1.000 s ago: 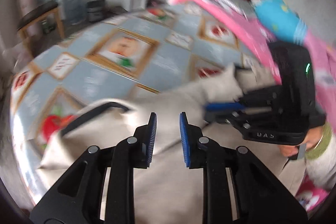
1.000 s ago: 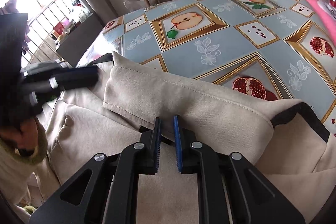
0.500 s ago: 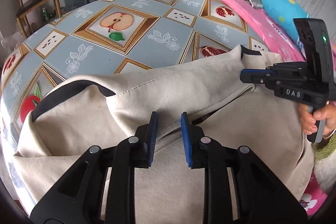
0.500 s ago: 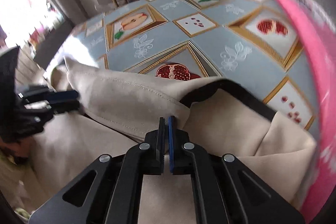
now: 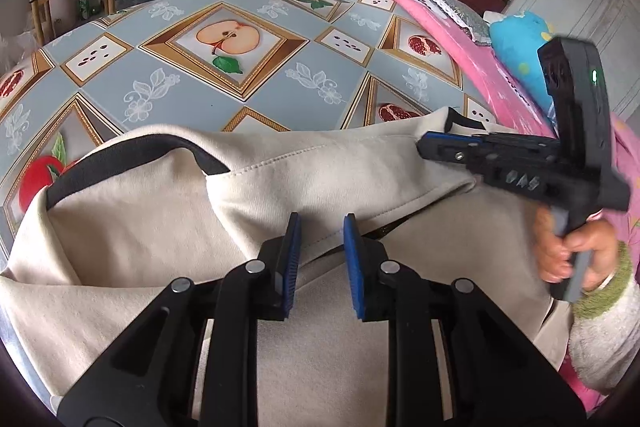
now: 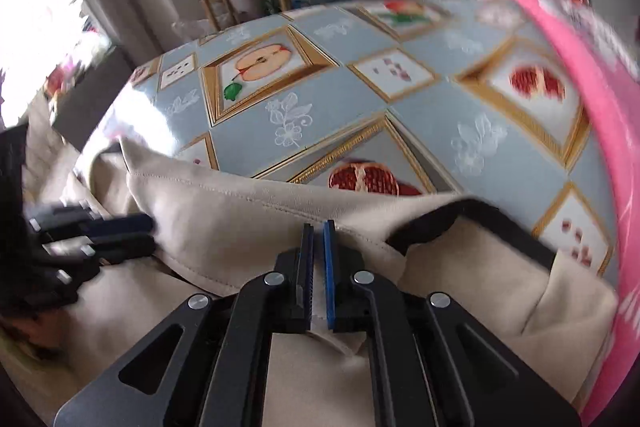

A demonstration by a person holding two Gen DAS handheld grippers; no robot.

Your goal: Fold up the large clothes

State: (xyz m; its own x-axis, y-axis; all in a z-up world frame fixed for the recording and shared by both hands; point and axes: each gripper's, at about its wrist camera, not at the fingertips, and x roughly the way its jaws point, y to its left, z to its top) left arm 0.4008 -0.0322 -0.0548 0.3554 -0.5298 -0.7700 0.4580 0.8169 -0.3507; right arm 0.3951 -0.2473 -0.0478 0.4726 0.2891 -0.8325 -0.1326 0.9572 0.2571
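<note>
The fruit-patterned tablecloth carries a beige garment at its near edge, its lower part cut off behind my grippers. My right gripper pinches a fold of it near the black collar, though that view is blurred. My left gripper hangs slightly parted over the cloth's folded edge; the lettering on the right gripper's body is unreadable.

Right gripper fingers pinched on beige garment fold.
</note>
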